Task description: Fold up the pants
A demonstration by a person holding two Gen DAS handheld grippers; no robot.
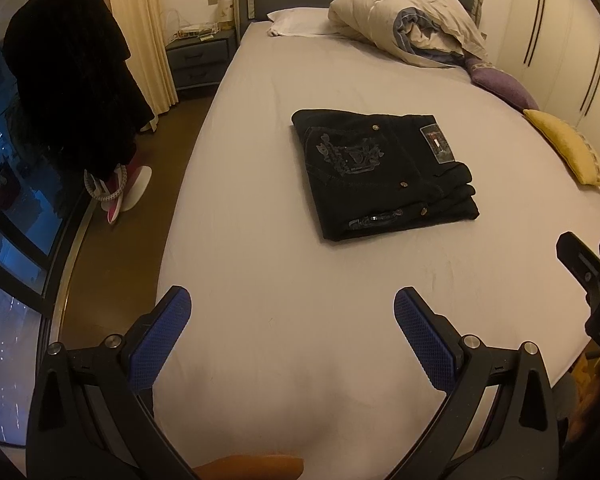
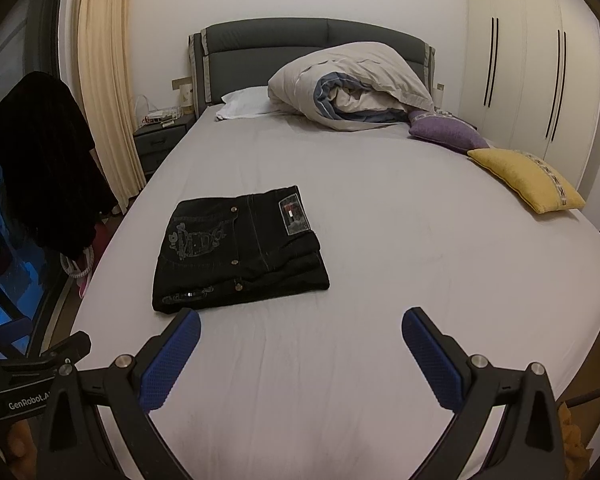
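Black pants [image 1: 384,172] lie folded into a compact rectangle on the light bed sheet [image 1: 300,260], back pocket embroidery and a waistband label on top. They also show in the right wrist view [image 2: 236,248]. My left gripper [image 1: 292,308] is open and empty, held above the sheet in front of the pants. My right gripper [image 2: 300,328] is open and empty, just in front of and to the right of the pants. The right gripper also shows at the edge of the left wrist view [image 1: 592,264].
A rumpled duvet [image 2: 348,88] and white pillow [image 2: 244,104] lie at the headboard. A purple cushion [image 2: 444,132] and a yellow cushion [image 2: 528,184] sit at the bed's right edge. A nightstand [image 2: 160,144], a dark hanging garment [image 2: 48,160] and a window stand at left.
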